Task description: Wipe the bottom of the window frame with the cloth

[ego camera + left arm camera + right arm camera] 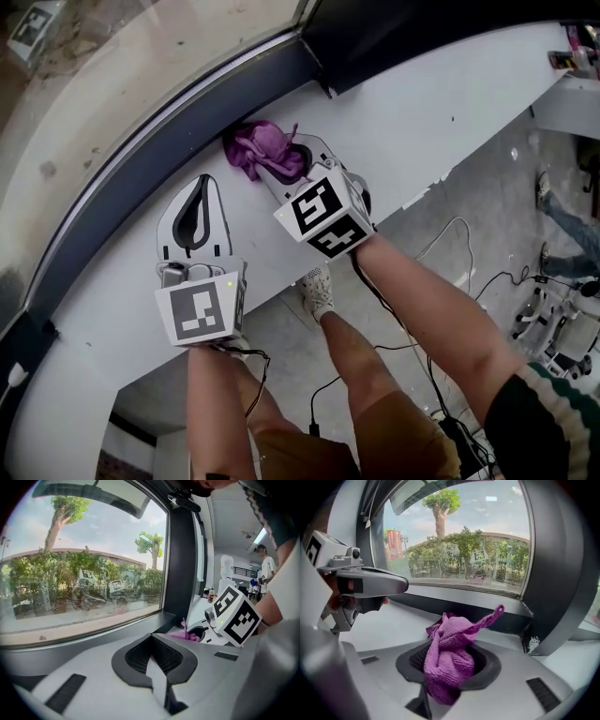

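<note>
A purple cloth (265, 150) is bunched against the dark bottom band of the window frame (141, 178), where it meets the white sill (422, 122). My right gripper (277, 170) is shut on the cloth. In the right gripper view the cloth (449, 663) fills the jaws, and one corner sticks up toward the frame (454, 603). My left gripper (202, 184) hovers over the sill to the left, shut with nothing in it and pointing at the frame. In the left gripper view its tips (152, 641) meet, with the cloth (183, 634) beyond them.
A dark upright post (555, 573) stands just right of the cloth. The sill's front edge drops to a floor with loose cables (450, 244) and my shoe (319, 291). A person (267, 571) stands far off in the room. A marker tag (33, 23) sits outside the glass.
</note>
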{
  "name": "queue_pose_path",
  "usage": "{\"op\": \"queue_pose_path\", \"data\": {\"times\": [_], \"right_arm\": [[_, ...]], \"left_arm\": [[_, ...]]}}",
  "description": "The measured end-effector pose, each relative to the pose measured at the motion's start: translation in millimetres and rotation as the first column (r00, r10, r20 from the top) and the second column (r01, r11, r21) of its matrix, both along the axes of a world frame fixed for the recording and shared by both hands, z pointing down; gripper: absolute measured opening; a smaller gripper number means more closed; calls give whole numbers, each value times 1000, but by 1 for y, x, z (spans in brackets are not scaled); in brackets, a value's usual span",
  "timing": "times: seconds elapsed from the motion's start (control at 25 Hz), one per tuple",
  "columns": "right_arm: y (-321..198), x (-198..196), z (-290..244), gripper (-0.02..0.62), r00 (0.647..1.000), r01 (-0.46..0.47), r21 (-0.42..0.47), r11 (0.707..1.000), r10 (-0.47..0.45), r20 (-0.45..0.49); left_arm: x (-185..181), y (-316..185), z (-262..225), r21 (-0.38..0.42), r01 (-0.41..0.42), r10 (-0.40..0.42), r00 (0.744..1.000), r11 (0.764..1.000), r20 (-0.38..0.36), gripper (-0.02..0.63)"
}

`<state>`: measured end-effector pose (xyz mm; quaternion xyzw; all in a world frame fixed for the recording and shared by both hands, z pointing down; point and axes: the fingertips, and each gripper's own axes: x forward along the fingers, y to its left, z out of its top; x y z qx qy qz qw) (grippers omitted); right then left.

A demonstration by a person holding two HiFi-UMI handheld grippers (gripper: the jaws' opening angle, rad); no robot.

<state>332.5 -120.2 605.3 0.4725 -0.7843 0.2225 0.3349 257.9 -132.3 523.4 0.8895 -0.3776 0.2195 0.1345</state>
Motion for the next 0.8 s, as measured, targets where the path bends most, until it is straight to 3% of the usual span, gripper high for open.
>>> {"op": "queue_pose_path", "data": {"times": [0.8], "right_arm": [[3, 109, 1, 150, 985, -160, 22, 987, 161, -65]], "left_arm": [[92, 14, 6, -2, -84, 84, 996, 996, -24, 6]]}}
